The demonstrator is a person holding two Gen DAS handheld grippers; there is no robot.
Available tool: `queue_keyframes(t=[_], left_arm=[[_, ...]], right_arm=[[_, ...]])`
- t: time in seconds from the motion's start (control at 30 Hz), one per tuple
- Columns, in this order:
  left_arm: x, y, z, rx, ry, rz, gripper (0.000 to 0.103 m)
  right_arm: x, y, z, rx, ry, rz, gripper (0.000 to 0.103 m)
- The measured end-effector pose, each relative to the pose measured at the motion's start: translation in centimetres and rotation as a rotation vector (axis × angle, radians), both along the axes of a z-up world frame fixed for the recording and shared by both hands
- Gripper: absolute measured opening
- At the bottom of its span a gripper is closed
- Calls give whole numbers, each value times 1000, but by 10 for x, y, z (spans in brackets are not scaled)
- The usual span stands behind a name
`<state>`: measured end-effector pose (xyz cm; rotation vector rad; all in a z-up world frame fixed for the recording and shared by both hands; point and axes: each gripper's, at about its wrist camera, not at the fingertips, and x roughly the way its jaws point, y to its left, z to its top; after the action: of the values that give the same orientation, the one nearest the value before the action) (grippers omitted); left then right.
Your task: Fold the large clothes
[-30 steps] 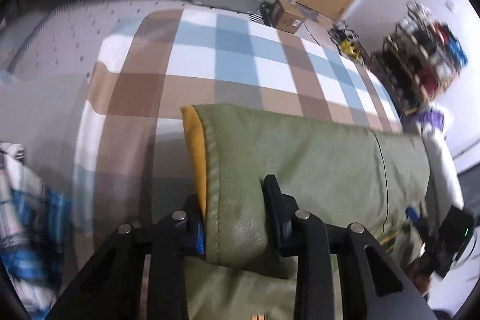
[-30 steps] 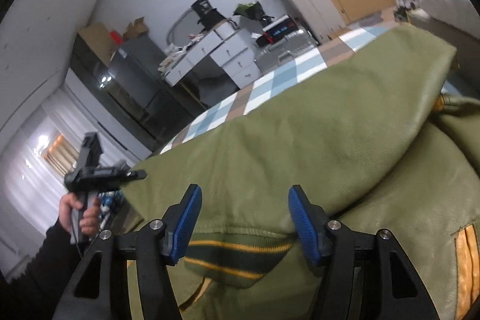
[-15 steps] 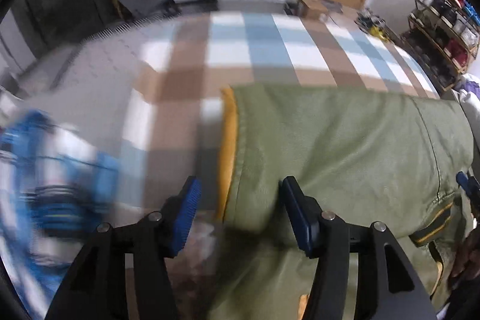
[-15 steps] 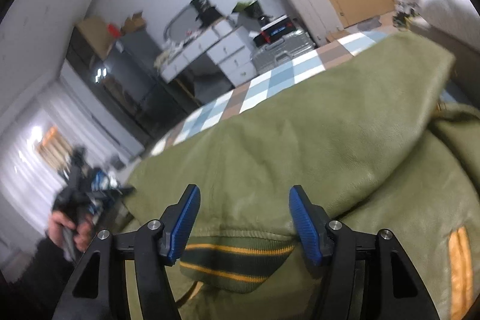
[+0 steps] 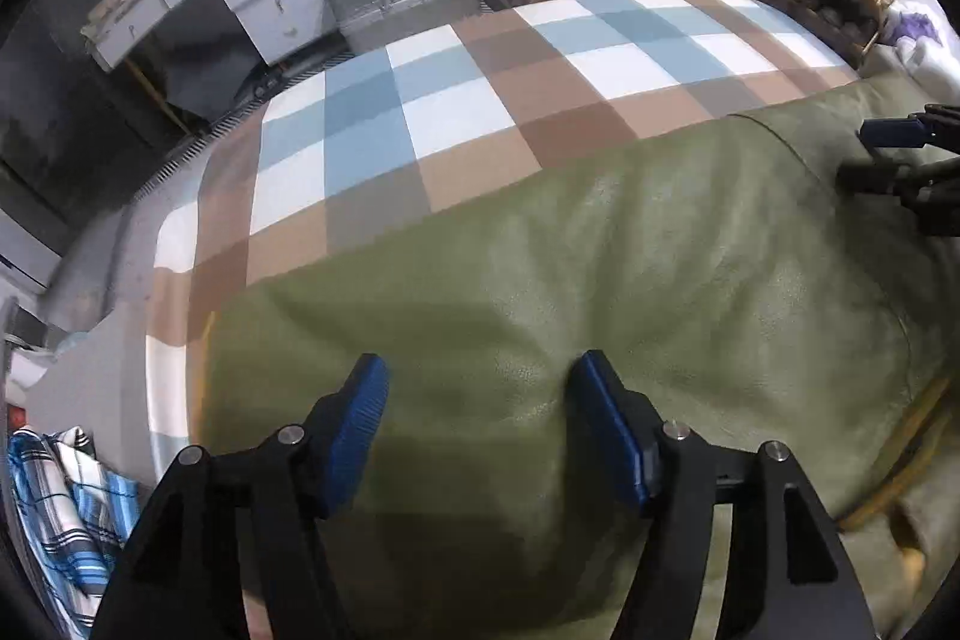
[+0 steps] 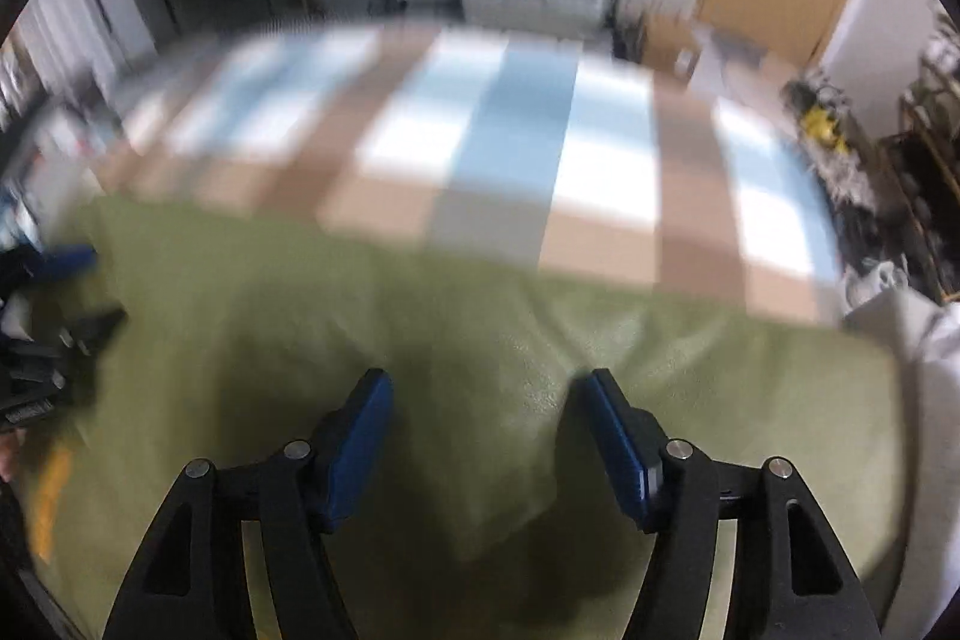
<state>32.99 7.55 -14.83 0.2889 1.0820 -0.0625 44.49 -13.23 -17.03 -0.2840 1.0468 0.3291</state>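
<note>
Presently | olive jacket (image 5: 600,280): flat across near side of checked bed cover (image 5: 456,112) | left gripper (image 5: 477,424): jaws opening, above jacket, nothing pinched | right gripper (image 6: 483,436): jaws opening, above jacket, nothing pinched.

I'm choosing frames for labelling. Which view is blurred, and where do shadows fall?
Right wrist view: motion-blurred, the checked blanket and room smeared. Left wrist view: sharp, fisheye-curved, with a dark shadow on the green jacket between the gripper fingers.
</note>
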Motion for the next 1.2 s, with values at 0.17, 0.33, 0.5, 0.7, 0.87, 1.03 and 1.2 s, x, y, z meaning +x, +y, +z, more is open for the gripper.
queue_keyframes(t=[0.17, 0.33, 0.5, 0.7, 0.87, 1.03, 1.2], left_arm=[[-2, 11, 0, -65, 25, 25, 66], [3, 8, -3, -54, 33, -1, 72], [15, 7, -3, -23, 71, -38, 82], [33, 1, -5, 12, 84, -70, 87], [53, -12, -10, 65, 67, -81, 87], [69, -6, -11, 30, 114, -56, 87], [41, 15, -1, -70, 139, -2, 87]], right_arm=[[-13, 0, 8, -112, -2, 93, 64], [-10, -55, 12, -159, -10, -10, 68], [7, -81, -1, 47, 83, -34, 75], [23, -54, -1, 4, 33, -26, 79], [44, -48, -7, 30, 22, -26, 79], [57, -46, -7, 54, 27, -37, 78], [30, -50, -3, 5, 43, 14, 78]])
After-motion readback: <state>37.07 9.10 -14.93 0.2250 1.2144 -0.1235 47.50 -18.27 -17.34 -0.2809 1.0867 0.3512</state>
